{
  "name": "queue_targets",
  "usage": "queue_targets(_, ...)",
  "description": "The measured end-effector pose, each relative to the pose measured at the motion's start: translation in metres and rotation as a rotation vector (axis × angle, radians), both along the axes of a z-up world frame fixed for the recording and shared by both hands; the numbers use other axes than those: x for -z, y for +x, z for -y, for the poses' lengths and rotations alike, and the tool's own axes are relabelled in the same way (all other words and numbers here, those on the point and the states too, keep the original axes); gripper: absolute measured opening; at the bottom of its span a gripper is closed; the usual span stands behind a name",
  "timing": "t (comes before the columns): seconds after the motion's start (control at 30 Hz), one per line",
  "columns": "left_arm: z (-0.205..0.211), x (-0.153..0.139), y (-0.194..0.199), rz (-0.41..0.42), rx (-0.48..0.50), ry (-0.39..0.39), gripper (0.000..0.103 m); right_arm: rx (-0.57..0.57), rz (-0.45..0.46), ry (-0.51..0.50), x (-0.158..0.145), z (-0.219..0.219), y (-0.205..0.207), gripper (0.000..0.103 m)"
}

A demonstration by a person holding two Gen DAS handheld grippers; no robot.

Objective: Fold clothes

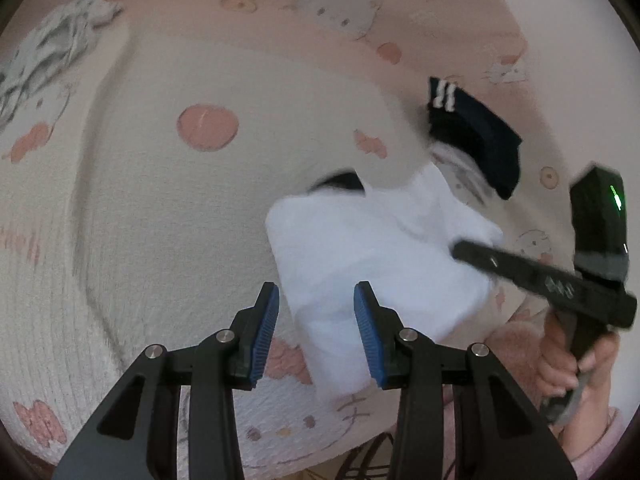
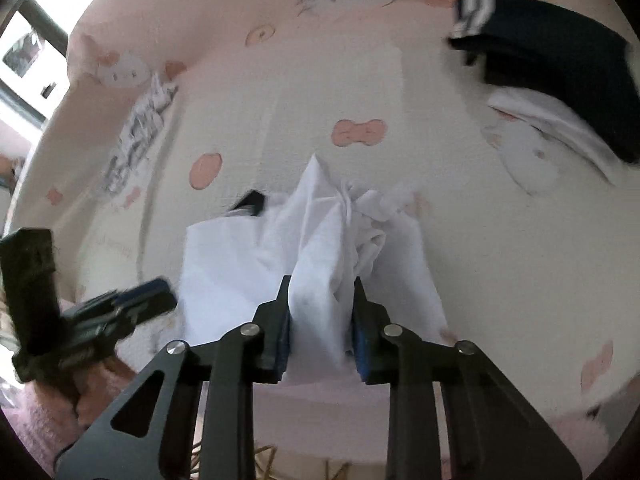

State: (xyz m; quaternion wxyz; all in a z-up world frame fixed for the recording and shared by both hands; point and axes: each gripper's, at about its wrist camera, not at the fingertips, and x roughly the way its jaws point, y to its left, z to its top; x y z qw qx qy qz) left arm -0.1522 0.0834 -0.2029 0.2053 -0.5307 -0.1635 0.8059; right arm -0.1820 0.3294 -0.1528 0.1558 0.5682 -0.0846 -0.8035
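We judged the folding partly done: a dark folded garment (image 2: 560, 64) already sat on a white one at the far right of the bedspread (image 1: 160, 200), while a crumpled patterned piece (image 1: 48, 48) waited at far left. Our right gripper (image 2: 322, 312) pinched a bunched fold of the white cloth (image 2: 248, 264), which lay half-gathered on the bedspread; our left gripper (image 1: 316, 320) hung spread and empty just over its near edge.

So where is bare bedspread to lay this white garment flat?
Bare bedspread lies left of the white garment, between it and the grey patterned cloth. The right is crowded: a folded navy stack and the right tongs.
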Motion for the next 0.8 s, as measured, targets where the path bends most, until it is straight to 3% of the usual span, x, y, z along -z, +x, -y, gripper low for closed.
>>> queue_targets(0.13,-0.014,0.0,-0.002,-0.009,0.042,-0.013,0.041,0.083,-0.046,0.07,-0.01,-0.016,0.03,0.023)
queue_targets(0.2,-0.022,0.003,-0.003,-0.006,0.065,-0.018,0.041,0.155,-0.054,0.086,-0.001,-0.03,0.027,0.024)
queue_targets(0.27,-0.032,0.007,-0.004,0.007,0.089,-0.052,0.041,0.2,0.044,0.093,0.022,-0.044,0.012,0.04)
queue_targets(0.3,-0.036,0.009,-0.005,0.008,0.099,-0.086,0.041,0.212,0.051,0.072,0.022,-0.048,0.011,0.045)
queue_targets(0.33,-0.041,0.009,-0.005,0.006,0.109,-0.128,0.041,0.223,0.056,0.05,0.021,-0.052,0.01,0.047)
queue_targets(0.4,-0.041,0.003,-0.003,-0.026,0.122,-0.13,0.041,0.245,0.065,0.006,0.019,-0.061,0.009,0.048)
queue_targets(0.5,-0.044,-0.008,-0.007,-0.066,0.135,-0.063,0.041,0.293,-0.069,0.075,-0.01,-0.067,0.015,0.053)
queue_targets(0.57,-0.055,-0.004,-0.013,-0.052,0.16,-0.053,0.041,0.305,-0.142,0.074,-0.023,-0.069,0.017,0.057)
queue_targets(0.63,-0.067,0.004,-0.017,-0.032,0.191,-0.066,0.041,0.219,-0.105,0.058,-0.015,-0.055,0.007,0.057)
queue_targets(0.7,-0.08,0.016,-0.016,-0.017,0.219,-0.129,0.042,0.158,-0.079,0.147,0.005,-0.035,-0.004,0.057)
queue_targets(0.8,-0.071,0.02,-0.016,0.007,0.192,-0.147,0.054,0.227,-0.012,0.17,0.037,-0.045,-0.011,0.056)
